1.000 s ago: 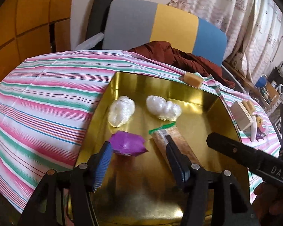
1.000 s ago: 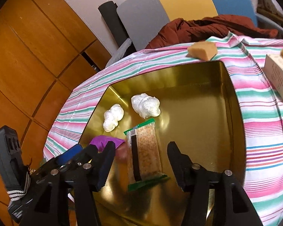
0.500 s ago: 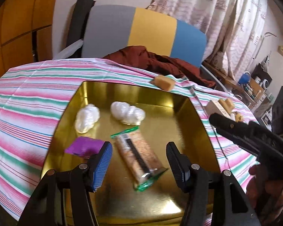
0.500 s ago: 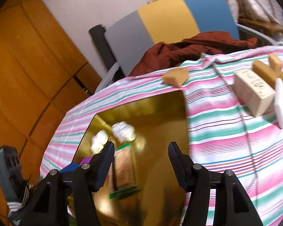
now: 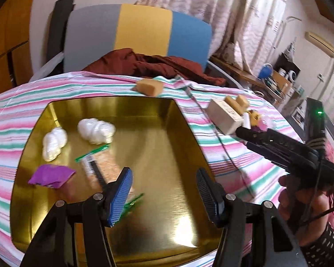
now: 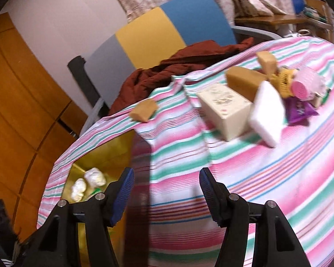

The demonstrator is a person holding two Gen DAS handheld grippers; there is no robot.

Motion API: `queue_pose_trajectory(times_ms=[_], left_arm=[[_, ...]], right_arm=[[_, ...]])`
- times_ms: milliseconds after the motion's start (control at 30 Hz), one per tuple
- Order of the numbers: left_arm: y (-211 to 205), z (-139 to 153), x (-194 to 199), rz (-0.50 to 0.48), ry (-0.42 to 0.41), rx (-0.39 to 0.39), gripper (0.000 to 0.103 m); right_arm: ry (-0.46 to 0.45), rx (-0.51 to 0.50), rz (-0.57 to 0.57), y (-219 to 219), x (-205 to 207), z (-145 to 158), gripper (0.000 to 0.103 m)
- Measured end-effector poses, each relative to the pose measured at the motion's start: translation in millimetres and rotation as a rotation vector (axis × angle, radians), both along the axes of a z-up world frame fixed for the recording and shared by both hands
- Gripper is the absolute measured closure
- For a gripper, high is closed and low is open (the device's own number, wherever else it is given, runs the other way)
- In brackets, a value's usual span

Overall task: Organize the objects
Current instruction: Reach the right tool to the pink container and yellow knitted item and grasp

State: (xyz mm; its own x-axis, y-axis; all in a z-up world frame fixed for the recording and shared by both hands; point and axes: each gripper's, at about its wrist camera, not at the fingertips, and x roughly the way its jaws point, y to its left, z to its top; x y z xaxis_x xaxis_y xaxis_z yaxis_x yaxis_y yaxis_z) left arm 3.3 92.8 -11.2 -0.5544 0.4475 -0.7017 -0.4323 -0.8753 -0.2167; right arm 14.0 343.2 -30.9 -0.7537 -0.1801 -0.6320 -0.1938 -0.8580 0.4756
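Observation:
A gold tray lies on the striped tablecloth. In it are two white wrapped lumps, a purple packet and a snack bar in clear wrap. My left gripper is open and empty above the tray's near right part. My right gripper is open and empty above the cloth, right of the tray; it also shows in the left wrist view. Ahead of it lie a cream box, a white block, tan sponges and a purple packet.
A lone tan sponge lies on the cloth beyond the tray. A grey, yellow and blue chair with a dark red cloth stands behind the table. A pink-capped item sits by the pile.
Both grippers have swung to the right. The right gripper has left the tray and now faces the pile of objects on the cloth. The snack bar stays in the tray.

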Motion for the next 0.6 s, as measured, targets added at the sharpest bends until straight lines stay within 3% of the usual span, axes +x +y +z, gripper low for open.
queue_pose_trajectory(times_ms=[167,300,433,600], left_arm=[[19,3,8,-0.059,0.005,-0.004,0.043],[34,2,17,-0.115,0.007,-0.013,0.043],[43,-1,20,-0.141,-0.015,-0.008,0.043],[51,-1,26,-0.159,-0.012,-0.024,0.043]], right_arm=[[-0.024,0.066,-0.066,35,6,-7,0.037],[0.015,0.203,-0.187,79,8,10,0.021],[0.028,0.273,-0.270,129,-5,24,0.020],[-0.019,0.354,-0.246,170,-36,19,0.020]])
